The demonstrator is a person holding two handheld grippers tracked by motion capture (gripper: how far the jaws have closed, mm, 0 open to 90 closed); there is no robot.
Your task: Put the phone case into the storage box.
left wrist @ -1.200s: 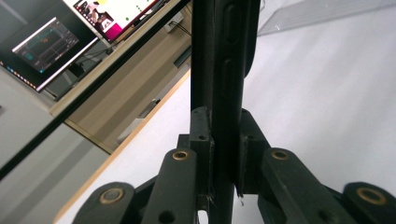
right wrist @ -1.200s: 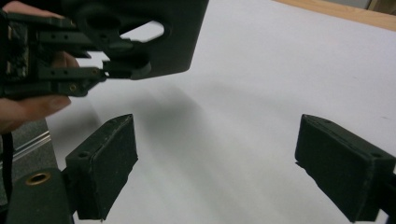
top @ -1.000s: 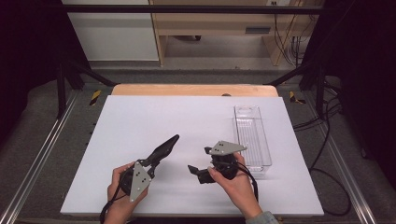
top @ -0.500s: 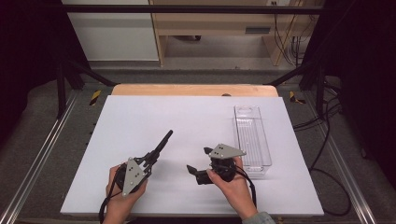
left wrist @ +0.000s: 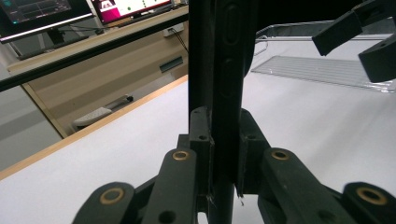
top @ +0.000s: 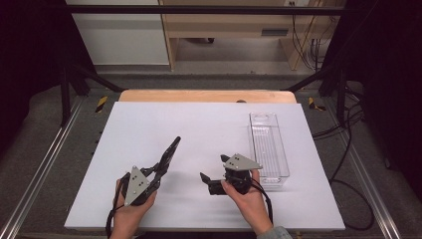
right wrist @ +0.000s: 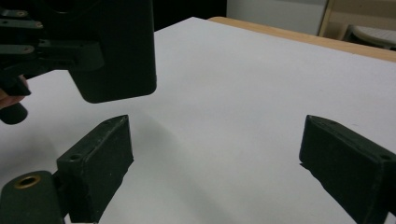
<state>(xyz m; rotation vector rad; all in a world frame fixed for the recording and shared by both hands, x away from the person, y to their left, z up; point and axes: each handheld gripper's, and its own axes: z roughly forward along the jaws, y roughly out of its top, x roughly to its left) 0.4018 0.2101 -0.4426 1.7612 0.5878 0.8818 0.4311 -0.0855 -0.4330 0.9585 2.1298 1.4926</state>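
Black slim flat remote-like bar (top: 168,154) pinched edgewise in left gripper (top: 161,167), raised over white tabletop (top: 199,124); right gripper (top: 214,172) spread, empty, nr clear plastic oblong tray (top: 268,144).

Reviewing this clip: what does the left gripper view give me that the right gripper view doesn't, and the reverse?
Left gripper view: the left gripper shut on the black slab seen edge-on, plus the clear tray and monitors. Right gripper view: the slab's broad face and end, and a bit of the left hand. Shared: the slab, the open right gripper, the white table.
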